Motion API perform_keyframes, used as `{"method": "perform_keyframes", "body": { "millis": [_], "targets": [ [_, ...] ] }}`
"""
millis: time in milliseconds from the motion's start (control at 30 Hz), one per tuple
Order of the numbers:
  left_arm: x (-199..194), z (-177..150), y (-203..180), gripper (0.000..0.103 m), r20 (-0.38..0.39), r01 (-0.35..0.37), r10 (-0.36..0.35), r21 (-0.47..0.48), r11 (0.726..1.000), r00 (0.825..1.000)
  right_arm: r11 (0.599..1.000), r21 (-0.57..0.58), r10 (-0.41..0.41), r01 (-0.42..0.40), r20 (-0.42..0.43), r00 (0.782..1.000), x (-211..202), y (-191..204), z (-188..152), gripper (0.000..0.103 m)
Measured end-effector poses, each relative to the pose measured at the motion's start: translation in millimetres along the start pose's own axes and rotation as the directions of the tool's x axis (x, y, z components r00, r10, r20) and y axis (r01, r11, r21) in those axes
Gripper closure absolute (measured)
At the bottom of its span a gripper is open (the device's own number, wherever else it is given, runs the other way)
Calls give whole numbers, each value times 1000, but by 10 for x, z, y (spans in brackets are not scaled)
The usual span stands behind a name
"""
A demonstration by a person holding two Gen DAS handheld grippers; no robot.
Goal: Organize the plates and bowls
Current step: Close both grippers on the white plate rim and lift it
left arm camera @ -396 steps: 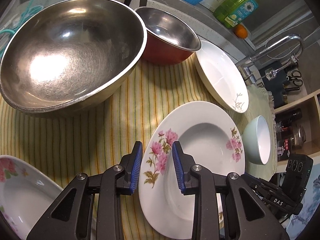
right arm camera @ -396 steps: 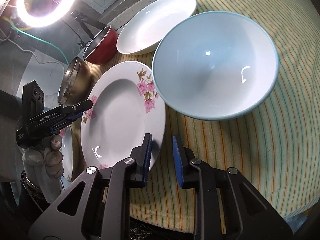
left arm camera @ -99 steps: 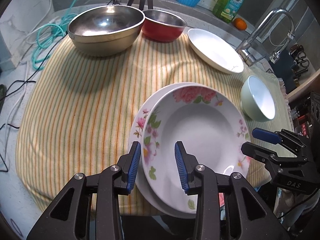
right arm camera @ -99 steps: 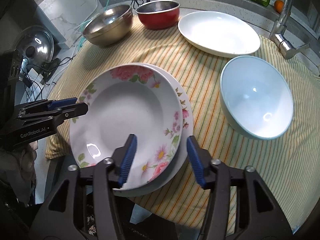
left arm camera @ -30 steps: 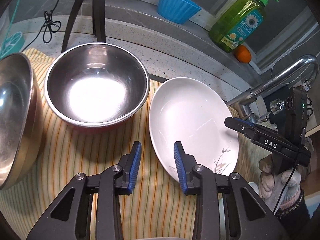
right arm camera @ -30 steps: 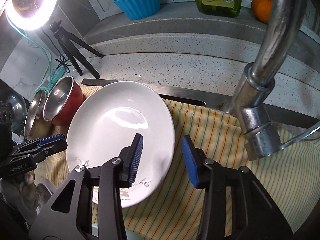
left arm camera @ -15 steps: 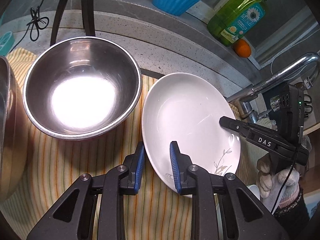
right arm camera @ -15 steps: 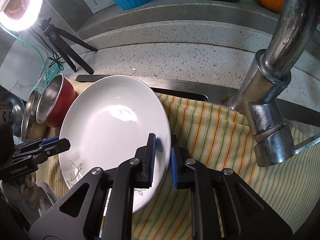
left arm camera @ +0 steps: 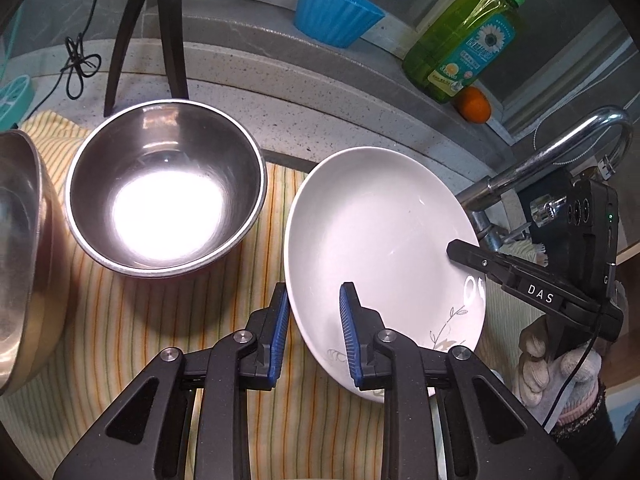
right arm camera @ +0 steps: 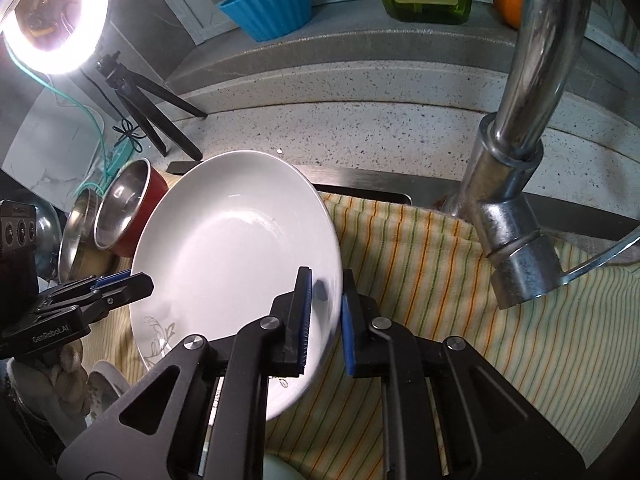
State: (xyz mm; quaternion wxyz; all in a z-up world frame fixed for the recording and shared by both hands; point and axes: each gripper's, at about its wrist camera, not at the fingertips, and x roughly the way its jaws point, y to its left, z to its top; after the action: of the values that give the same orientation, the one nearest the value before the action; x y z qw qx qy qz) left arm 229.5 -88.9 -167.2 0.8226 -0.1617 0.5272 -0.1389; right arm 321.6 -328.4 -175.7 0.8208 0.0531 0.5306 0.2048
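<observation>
A white plate (left arm camera: 380,240) with a small leaf sprig is held between both grippers, tilted a little above the striped cloth (left arm camera: 140,320). My left gripper (left arm camera: 314,332) is shut on its left rim. My right gripper (right arm camera: 324,312) is shut on its right rim; the plate also shows in the right wrist view (right arm camera: 232,256). A steel bowl with a red outside (left arm camera: 164,192) sits to the left of the plate, and a larger steel bowl (left arm camera: 20,248) sits at the far left.
A chrome tap (right arm camera: 516,184) stands close to the right of the plate. On the ledge behind are a blue cup (left arm camera: 336,12), a green soap bottle (left arm camera: 464,44) and an orange (left arm camera: 474,104). A tripod (left arm camera: 160,32) stands at the back left.
Both grippers closed onto opposite rims of the white plate over the last second. The plate has risen slightly off the cloth and tilted.
</observation>
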Motion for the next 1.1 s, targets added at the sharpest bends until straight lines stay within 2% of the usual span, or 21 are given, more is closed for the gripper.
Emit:
{"method": "perform_keyframes", "body": {
  "millis": [200, 500, 800, 1100],
  "targets": [
    [-260, -35, -21, 80, 46, 1, -2, 4, 1000, 999, 1000, -5, 24, -24, 29, 999, -209, 84, 8, 89],
    [-731, -178, 30, 80, 104, -4, 4, -3, 1000, 995, 996, -68, 65, -61, 54, 996, -503, 452, -91, 89],
    [-1146, -484, 195, 80, 131, -20, 22, -14, 1000, 991, 986, -132, 106, -101, 31, 994, -693, 846, -394, 89],
    [-1413, -870, 404, 80, 133, -40, 47, -55, 998, 990, 977, -145, 156, -159, -33, 987, -706, 1163, -899, 89]
  ]
}}
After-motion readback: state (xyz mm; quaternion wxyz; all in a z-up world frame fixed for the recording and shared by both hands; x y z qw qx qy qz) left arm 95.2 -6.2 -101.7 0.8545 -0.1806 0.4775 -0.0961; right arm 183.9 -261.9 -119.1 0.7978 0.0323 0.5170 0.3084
